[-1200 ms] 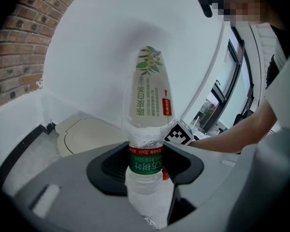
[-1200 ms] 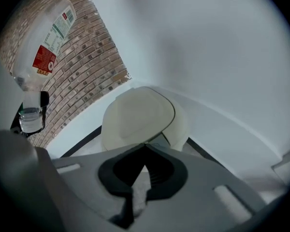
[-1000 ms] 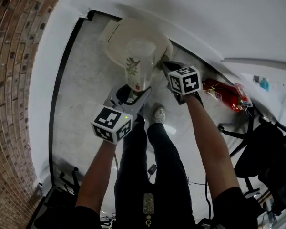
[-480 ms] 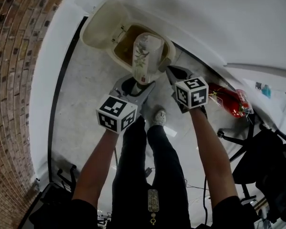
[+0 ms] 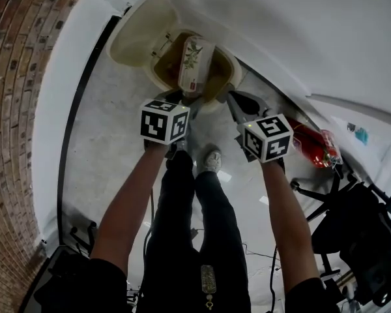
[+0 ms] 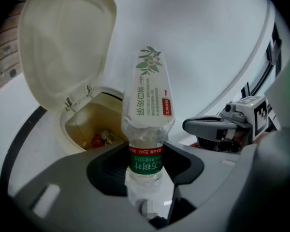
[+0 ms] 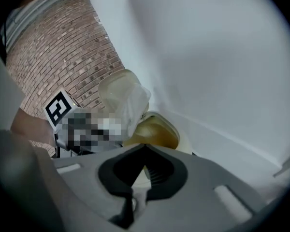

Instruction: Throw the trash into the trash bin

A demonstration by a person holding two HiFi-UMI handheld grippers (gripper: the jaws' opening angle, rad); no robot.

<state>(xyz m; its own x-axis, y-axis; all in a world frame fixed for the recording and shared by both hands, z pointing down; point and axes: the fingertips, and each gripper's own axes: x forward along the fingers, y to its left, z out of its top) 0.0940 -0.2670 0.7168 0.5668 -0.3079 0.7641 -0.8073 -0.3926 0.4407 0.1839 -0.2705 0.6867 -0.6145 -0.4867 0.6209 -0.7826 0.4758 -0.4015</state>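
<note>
Against the white wall [image 5: 300, 25], trash bin [image 5: 231, 69]: a cream bin is sitting on the floor where the white wall is meeting the brick wall [image 5: 13, 109], and its mouth is gaping up at us.
Floor [image 5: 111, 149]: pale grey concrete is running under our dark trousers and light shoe [image 5: 214, 158].
Lid [image 6: 63, 47]: it is standing swung back on its hinge, leaning toward the wall behind the bin.
Fire extinguisher [image 5: 309, 134]: a red cylinder is lying by the wall, off to our right of the bin.
Left gripper [image 6: 146, 164]: we are pinching the bottle [image 6: 147, 95] by its neck end, both jaws pressing on the green band.
Right gripper [image 7: 145, 149]: its jaws are resting pressed together with nothing between them, and we are hovering it just beside the bin's rim.
Bottle: clear, dented plastic is pointing its base away from us, out above the open bin. A white label with a leafy sprig and a small red patch is wrapping its body, and a red stripe is topping the green band.
Trash in the bin [image 6: 100, 139]: red and white scraps are lying at the bottom.
</note>
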